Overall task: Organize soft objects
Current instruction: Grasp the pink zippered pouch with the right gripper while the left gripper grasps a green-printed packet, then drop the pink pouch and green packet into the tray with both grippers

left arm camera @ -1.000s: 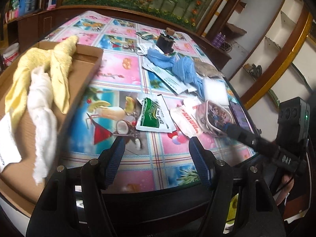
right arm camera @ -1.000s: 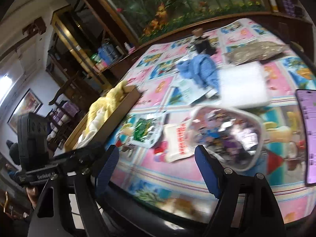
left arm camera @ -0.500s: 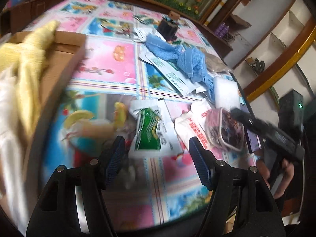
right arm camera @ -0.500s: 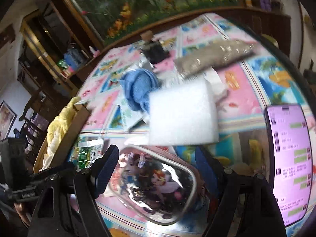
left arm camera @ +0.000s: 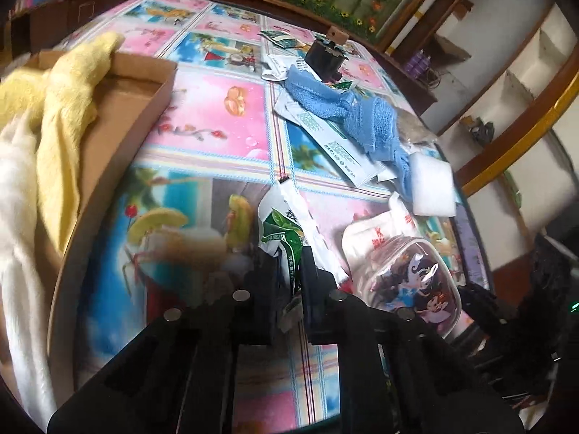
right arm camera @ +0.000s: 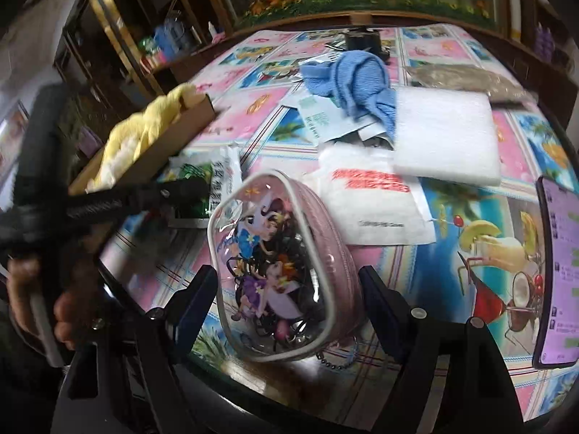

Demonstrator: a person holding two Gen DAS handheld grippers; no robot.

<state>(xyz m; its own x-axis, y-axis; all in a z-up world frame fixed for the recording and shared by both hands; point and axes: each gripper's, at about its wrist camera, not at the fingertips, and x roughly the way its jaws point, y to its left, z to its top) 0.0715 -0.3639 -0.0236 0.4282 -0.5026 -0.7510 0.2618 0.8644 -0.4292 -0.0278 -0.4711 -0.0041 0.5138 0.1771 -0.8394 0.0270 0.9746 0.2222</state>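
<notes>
On my far left the cardboard box (left arm camera: 144, 83) already holds a yellow towel (left arm camera: 61, 108) and a white cloth (left arm camera: 18, 195), so I judge that is where soft things go. My left hand-held gripper (left arm camera: 289, 271) is closed on the green-and-white packet (left arm camera: 286, 231), its edge pinched upright off the bench (left arm camera: 202, 123). Further right, my right hand-held gripper (right arm camera: 289, 289) stands wide open around the cartoon pouch (right arm camera: 282, 264), gripping nothing. Beyond lie the blue towel (right arm camera: 358, 79) and white foam pad (right arm camera: 445, 133).
</notes>
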